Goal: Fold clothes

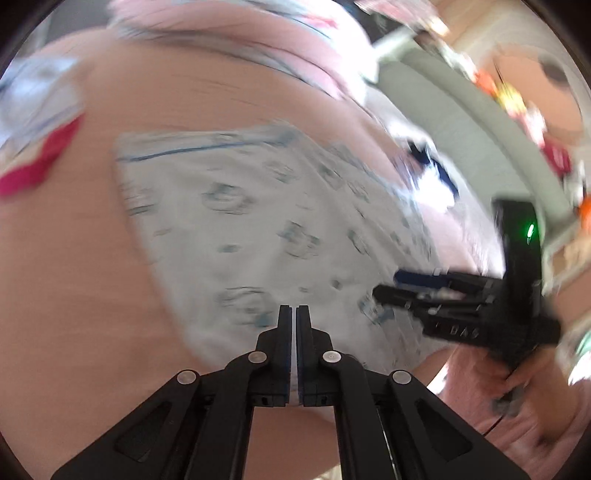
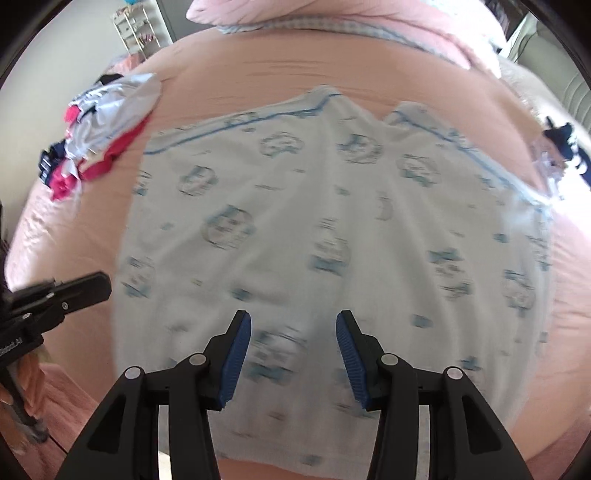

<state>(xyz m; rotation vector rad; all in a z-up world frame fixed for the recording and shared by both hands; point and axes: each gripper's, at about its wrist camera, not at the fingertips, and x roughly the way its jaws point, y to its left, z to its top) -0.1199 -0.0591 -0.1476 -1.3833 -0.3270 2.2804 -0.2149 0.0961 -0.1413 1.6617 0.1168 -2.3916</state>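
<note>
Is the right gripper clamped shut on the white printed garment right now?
No, the right gripper has its jaws spread apart above the white printed garment, gripping nothing.

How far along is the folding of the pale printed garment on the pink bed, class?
Done: the printed garment lies spread flat on the pink bed, no fold visible yet. In hand: the left gripper is shut, seemingly pinching the garment's near edge; the right gripper hovers open above it. Left: all the folds, then the pile of clothes to one side.

garment [image 2: 332, 229] flat on bed [image 2: 258, 77] | clothes pile [image 2: 99, 129] to its left | pillows [image 2: 332, 22] behind
</note>
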